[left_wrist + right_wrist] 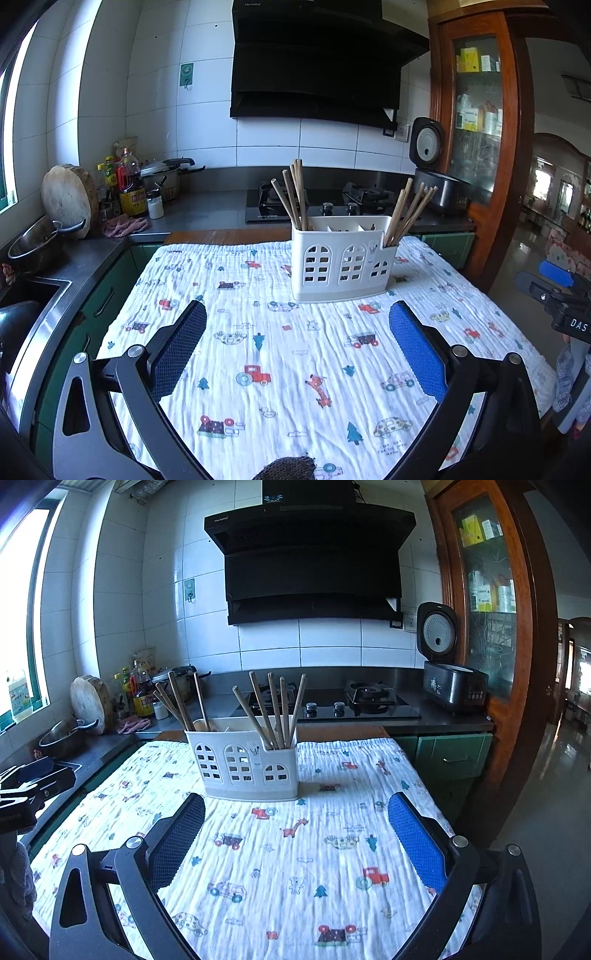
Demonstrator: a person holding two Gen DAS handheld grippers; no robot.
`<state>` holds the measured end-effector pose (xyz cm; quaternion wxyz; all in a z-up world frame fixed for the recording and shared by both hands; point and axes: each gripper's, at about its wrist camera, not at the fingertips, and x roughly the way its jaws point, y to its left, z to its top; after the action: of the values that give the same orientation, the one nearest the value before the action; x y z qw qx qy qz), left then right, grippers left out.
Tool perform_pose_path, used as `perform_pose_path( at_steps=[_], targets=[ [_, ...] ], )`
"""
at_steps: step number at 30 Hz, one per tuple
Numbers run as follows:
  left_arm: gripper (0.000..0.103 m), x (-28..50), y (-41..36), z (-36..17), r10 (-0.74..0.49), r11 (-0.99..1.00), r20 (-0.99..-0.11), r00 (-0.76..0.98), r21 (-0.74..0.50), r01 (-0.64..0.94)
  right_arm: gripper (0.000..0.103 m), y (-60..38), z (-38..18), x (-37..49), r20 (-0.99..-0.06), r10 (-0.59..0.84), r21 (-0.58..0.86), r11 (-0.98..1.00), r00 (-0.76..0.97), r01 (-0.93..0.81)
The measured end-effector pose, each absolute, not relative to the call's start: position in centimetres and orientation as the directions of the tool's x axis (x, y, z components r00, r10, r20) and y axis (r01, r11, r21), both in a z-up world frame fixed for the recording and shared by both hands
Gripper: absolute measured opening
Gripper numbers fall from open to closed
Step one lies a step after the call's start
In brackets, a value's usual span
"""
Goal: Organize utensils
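Note:
A white plastic utensil holder (341, 258) with arched cut-outs stands on a patterned cloth (258, 350) over the table. Wooden chopsticks stand in its left end (295, 195) and its right end (406, 214). The holder also shows in the right wrist view (243, 764), with chopsticks in both ends (275, 712). My left gripper (297, 314) is open and empty, a little in front of the holder. My right gripper (295, 808) is open and empty, in front of the holder. The right gripper also shows at the right edge of the left wrist view (561, 295).
Behind the table runs a dark counter with a gas stove (332, 701), a rice cooker (450, 683) at the right, and bottles (131, 184), a pot and a round wooden board (68, 195) at the left. A sink (22, 314) lies left of the table.

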<state>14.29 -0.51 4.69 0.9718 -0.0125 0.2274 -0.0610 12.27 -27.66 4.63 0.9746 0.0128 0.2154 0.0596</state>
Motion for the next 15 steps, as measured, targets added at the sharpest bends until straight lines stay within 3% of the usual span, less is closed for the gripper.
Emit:
perform_pose_path(
  at_steps=[15],
  targets=[
    [0.098,13.7,0.0,2.3,-0.097,0.995,-0.483,0.87,-0.051,0.083,0.096,-27.4,2.5,11.3,-0.454,0.082,0.018,0.996,0.887,-0.082]
  ],
)
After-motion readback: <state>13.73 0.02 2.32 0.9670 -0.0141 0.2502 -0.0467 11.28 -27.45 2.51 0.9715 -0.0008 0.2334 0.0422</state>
